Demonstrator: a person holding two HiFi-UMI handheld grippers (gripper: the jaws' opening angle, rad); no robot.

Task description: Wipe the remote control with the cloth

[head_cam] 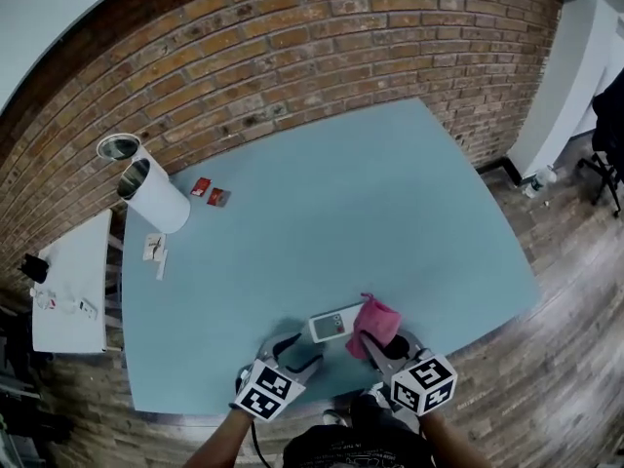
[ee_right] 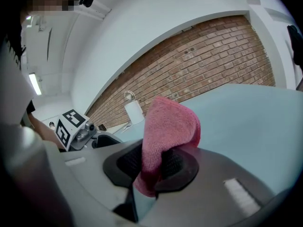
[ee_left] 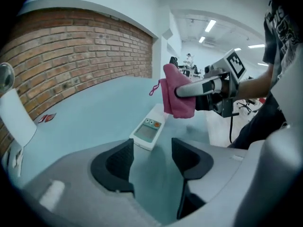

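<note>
A white remote control (head_cam: 332,324) with a grey screen lies on the light blue table (head_cam: 341,213) near its front edge. In the left gripper view the remote control (ee_left: 150,130) sits just ahead of my open left gripper (ee_left: 151,162), with nothing between the jaws. My left gripper (head_cam: 297,351) stands just left of it in the head view. My right gripper (head_cam: 382,344) is shut on a pink cloth (head_cam: 373,324), which hangs just right of the remote. The cloth (ee_right: 165,138) stands folded between the black pads in the right gripper view.
A white cylinder bin (head_cam: 151,191) lies tipped at the table's far left, with small red packets (head_cam: 210,192) and a white item (head_cam: 156,250) near it. A brick wall (head_cam: 292,57) runs behind the table. A white side table (head_cam: 70,283) stands left.
</note>
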